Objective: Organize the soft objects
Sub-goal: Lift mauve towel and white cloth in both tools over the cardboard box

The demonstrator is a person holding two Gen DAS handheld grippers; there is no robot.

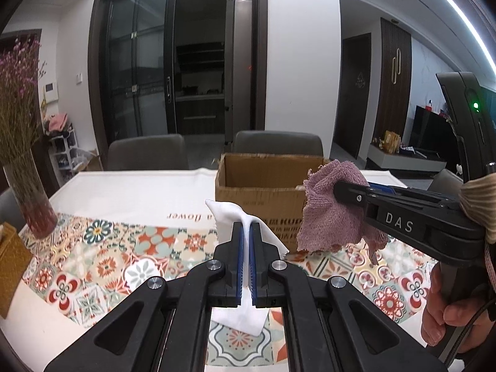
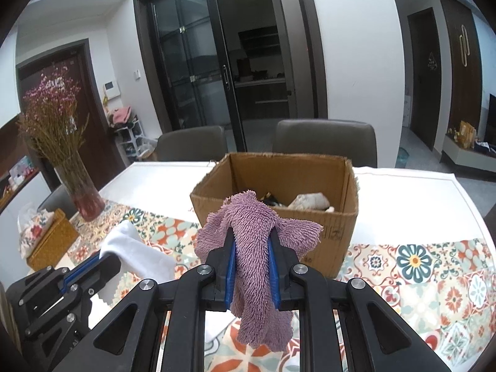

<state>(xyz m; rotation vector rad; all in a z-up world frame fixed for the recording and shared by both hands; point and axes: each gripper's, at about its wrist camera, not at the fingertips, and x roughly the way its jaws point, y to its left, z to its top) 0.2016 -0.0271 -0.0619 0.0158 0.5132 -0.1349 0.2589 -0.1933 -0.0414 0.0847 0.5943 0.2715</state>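
Note:
My left gripper [image 1: 247, 228] is shut on a thin white cloth [image 1: 228, 217], which hangs above the patterned tablecloth. In the right wrist view the same white cloth [image 2: 133, 252] shows at the lower left in the left gripper [image 2: 107, 257]. A fuzzy purple cloth [image 2: 251, 248] is pinched in my right gripper [image 2: 251, 235], which is shut on it; its ends droop below the jaws. From the left wrist view the purple cloth [image 1: 333, 217] hangs from the right gripper [image 1: 338, 190] just in front of the open cardboard box [image 1: 263, 192]. The box [image 2: 328, 226] holds a few soft items.
A glass vase of dried flowers [image 1: 28, 198] stands at the table's left, with a woven basket [image 2: 51, 241] near it. Two grey chairs [image 2: 325, 141] sit behind the table. A hand [image 1: 449, 316] grips the right tool's handle. The tablecloth [image 1: 108, 263] spreads across the front.

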